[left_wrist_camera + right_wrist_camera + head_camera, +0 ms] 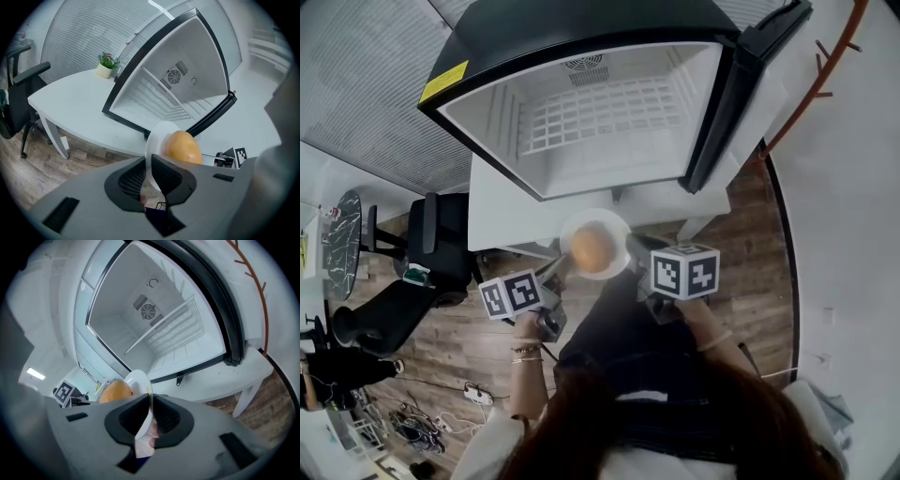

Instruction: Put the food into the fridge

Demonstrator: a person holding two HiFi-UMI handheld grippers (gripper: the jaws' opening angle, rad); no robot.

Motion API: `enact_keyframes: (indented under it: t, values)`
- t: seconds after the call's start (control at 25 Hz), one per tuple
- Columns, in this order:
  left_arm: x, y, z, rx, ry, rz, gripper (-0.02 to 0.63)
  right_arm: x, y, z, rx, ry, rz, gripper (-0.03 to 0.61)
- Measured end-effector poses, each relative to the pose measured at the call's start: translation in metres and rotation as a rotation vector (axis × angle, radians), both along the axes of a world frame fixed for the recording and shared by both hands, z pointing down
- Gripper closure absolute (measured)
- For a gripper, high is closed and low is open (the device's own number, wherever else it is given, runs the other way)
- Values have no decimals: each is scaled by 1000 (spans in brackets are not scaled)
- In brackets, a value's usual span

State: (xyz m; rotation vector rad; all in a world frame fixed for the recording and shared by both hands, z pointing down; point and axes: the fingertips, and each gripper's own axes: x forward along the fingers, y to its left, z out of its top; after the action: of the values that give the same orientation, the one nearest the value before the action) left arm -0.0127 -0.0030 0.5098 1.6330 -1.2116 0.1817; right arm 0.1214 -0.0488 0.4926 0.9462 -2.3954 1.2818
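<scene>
A white plate [617,231] carries a round orange-brown piece of food [592,247]; it hangs in the air just in front of the open fridge [600,112]. My left gripper [562,269] is shut on the plate's left rim and my right gripper [635,259] on its right rim. The left gripper view has the plate [157,138] edge-on between the jaws of the left gripper [150,163], the food [183,147] behind it. In the right gripper view the right gripper [151,402] pinches the rim of the plate [138,379] beside the food [114,392]. The fridge interior [154,319] is white, with a wire shelf.
The fridge stands on a white table [502,216], its door [724,103] swung open to the right. A black office chair [431,246] stands at the left on the wooden floor, with cables [422,427] nearby. A potted plant [107,63] sits on the table.
</scene>
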Motion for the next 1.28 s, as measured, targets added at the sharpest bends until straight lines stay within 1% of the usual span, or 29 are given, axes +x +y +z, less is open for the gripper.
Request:
enact_keyframes:
  t: [0.52, 0.72, 0.92, 1.28]
  values:
    - [-4, -40, -23, 6, -15, 30, 574, 0, -34, -15, -4, -17, 34, 551]
    - [-3, -63, -34, 24, -13, 54, 575, 2, -52, -24, 3, -23, 53, 551]
    - [-5, -80, -40, 22, -13, 73, 575, 0, -67, -30, 7, -16, 59, 551]
    - [-9, -110, -58, 40, -4, 81, 575, -2, -94, -48, 23, -19, 65, 551]
